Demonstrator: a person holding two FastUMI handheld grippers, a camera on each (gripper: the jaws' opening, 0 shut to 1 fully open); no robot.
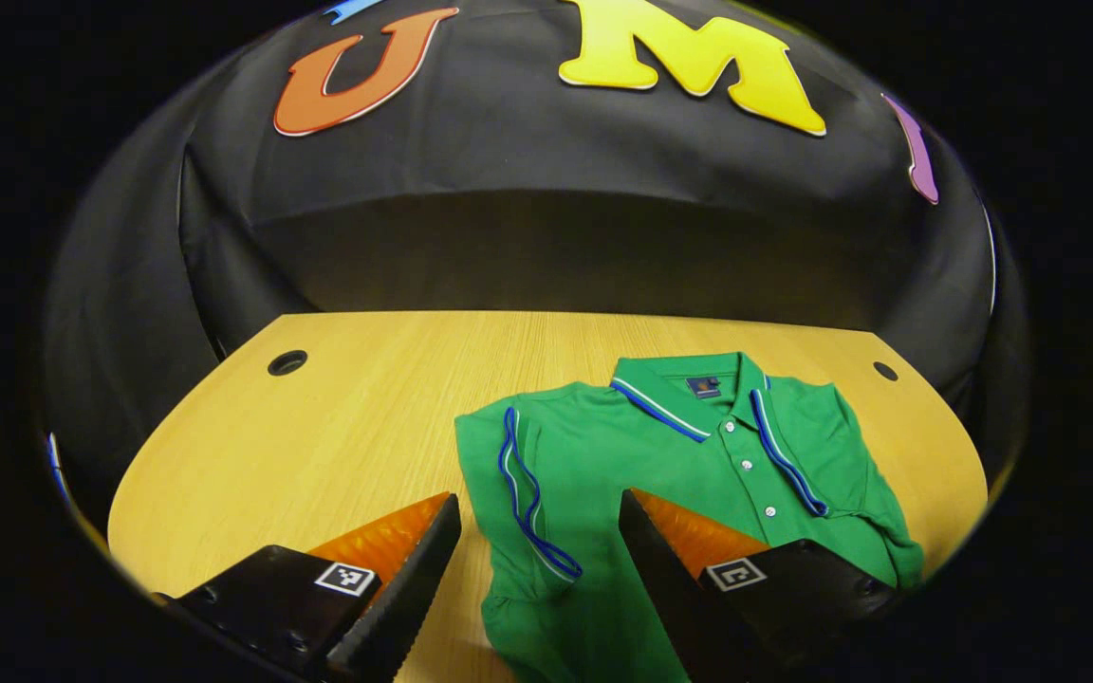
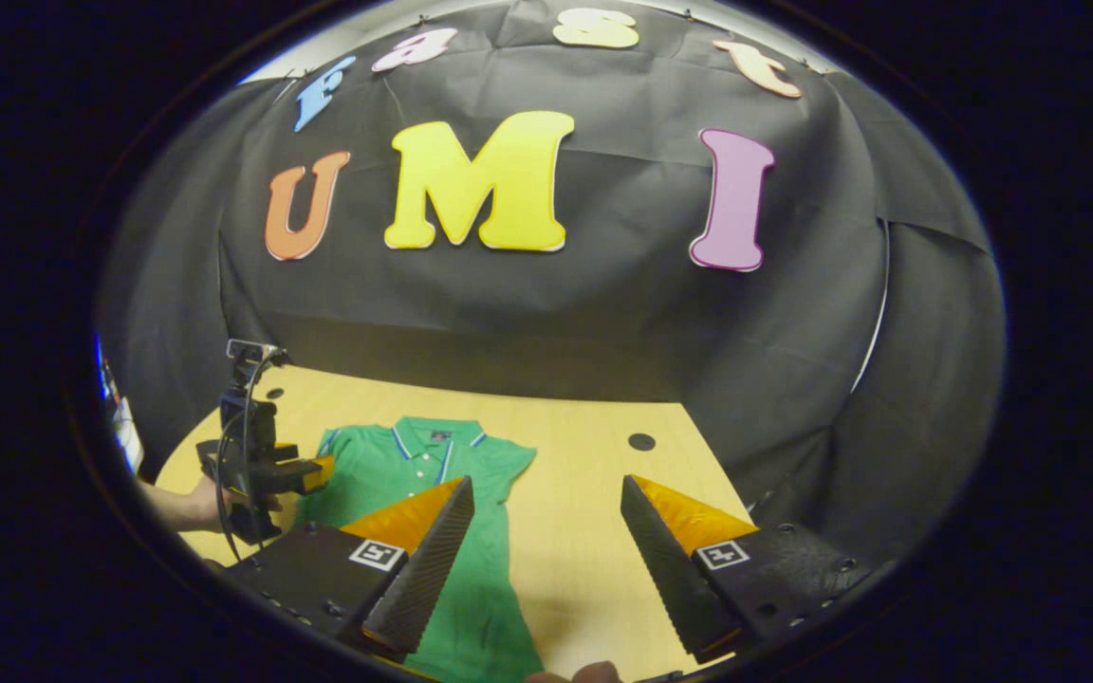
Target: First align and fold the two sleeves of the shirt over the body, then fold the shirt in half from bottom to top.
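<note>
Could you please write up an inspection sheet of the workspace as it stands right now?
Surface: wooden table with round grommet holes.
Job's things: green polo shirt lies collar away from the cameras; one sleeve is folded over the body, the other sleeve is still spread out.
Clutter: nothing seen.
Grippers: left tool open, hovering over the folded sleeve side; right tool open, above the shirt's other edge and bare table. Neither holds cloth.
Cables: a cable loops along the left tool's body, held by a hand.
Surroundings: black cloth wall behind the table.

1 shirt (image 1: 660, 474), 2 tongs (image 1: 539, 555) (image 2: 546, 541), 1 table (image 1: 338, 427).
</note>
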